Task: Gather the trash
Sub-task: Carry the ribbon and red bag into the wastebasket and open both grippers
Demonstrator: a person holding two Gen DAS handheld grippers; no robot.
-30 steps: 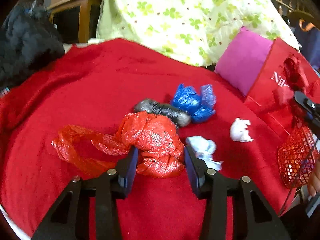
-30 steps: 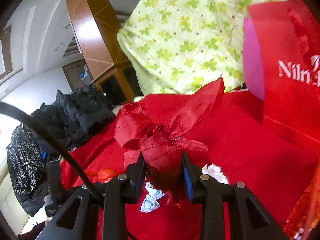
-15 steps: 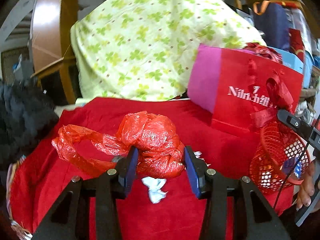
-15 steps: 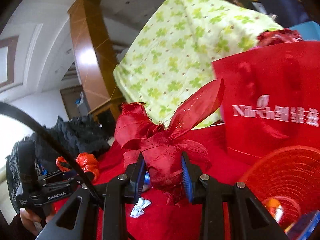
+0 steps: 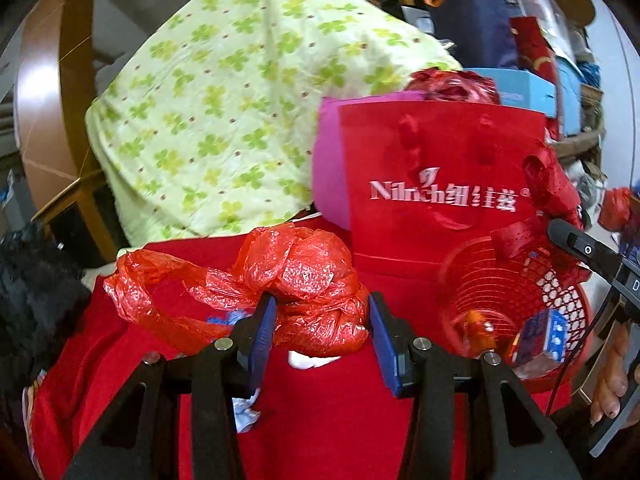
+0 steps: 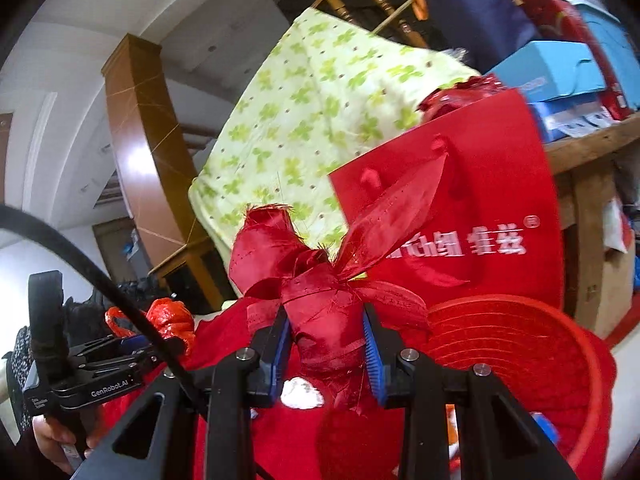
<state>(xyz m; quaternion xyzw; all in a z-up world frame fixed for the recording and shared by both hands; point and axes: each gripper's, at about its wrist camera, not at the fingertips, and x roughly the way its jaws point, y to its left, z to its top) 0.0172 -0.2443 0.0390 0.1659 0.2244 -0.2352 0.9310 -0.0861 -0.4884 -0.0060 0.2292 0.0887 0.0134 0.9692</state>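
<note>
- Trash is the business in hand: a crumpled red plastic bag (image 5: 304, 292) sits clamped between the blue pads of the left gripper (image 5: 322, 330), lifted off the red cloth (image 5: 328, 412) so it can be carried rather than dragged
- Its loose handle loop trails out to the left of that gripper, unsupported; my guess is the pinch was taken on the bunched body because the thin film gives nothing firm elsewhere
- Right gripper (image 6: 326, 354) is closed on a knot of dark red ribbon (image 6: 320, 280), tails sticking up and forward of the pads; gripping the knot keeps the floppy ends from slipping through
- Red mesh basket (image 5: 516, 300) lies ahead and to the right of the left gripper, and just beyond and right of the right gripper (image 6: 520, 360); it already holds a few small packets, so it reads as the collecting bin
- Both loads are held up in the air near its rim, which suggests the drop is the step in hand
- White crumpled scrap (image 6: 302, 398) shows below the right gripper on the cloth, and another (image 5: 310, 360) under the left one, so the task is not finished
- Red gift bag (image 5: 436, 184) stands upright behind the basket, beyond both grippers; it seems to be scenery, not a target
- Risk, as I judge it: the bag's dangling loop may snag the basket rim on release
</note>
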